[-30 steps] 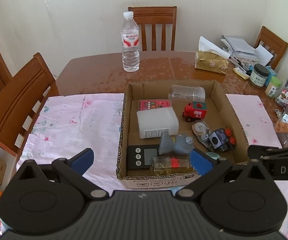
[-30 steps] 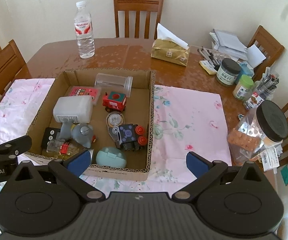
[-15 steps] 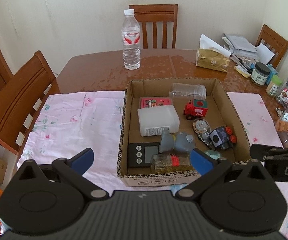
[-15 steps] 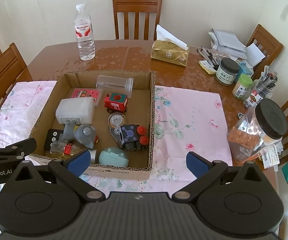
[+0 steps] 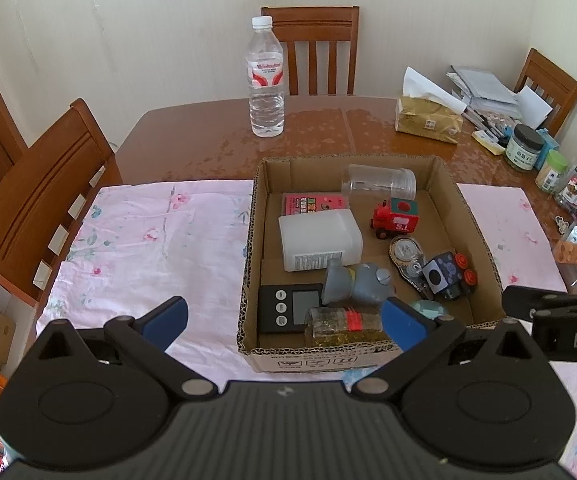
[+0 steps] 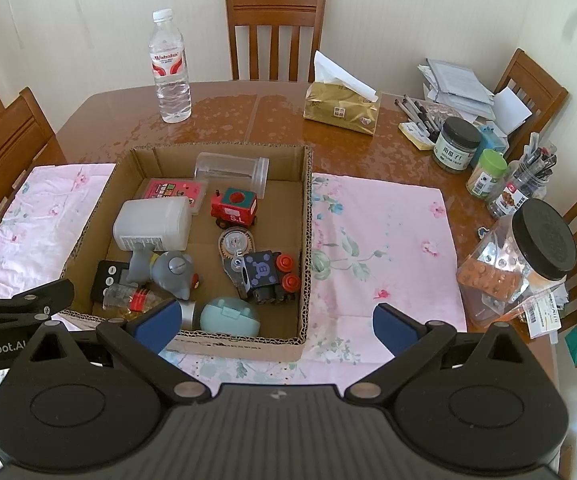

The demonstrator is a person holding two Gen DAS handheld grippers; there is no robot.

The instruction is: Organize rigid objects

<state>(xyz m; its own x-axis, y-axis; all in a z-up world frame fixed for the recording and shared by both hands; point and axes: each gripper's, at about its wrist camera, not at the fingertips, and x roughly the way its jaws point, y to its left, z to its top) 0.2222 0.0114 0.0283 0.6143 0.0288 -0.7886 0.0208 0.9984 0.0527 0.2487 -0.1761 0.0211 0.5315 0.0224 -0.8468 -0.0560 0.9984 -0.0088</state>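
Observation:
A cardboard box (image 5: 478, 236) (image 6: 307, 240) on the table holds several rigid objects: a white plastic bottle (image 5: 319, 237), a red toy train (image 5: 395, 219), a clear jar (image 5: 380, 179), a grey toy figure (image 5: 355, 283), a black timer (image 5: 286, 307), a dark block train (image 6: 269, 275) and a teal case (image 6: 229, 316). My left gripper (image 5: 284, 322) is open and empty, above the box's near-left edge. My right gripper (image 6: 274, 322) is open and empty, above the box's near-right corner.
A water bottle (image 5: 266, 80) stands behind the box. A tissue pack (image 6: 342, 110), jars (image 6: 456, 143) and pens crowd the right side. A large black-lidded jar (image 6: 528, 256) is at the near right. Pink cloths (image 5: 148, 244) (image 6: 384, 248) flank the box. Wooden chairs surround the table.
Both grippers have risen and drawn back slightly, so the box looks a little smaller and farther. Both stay open. Nothing in the box has moved.

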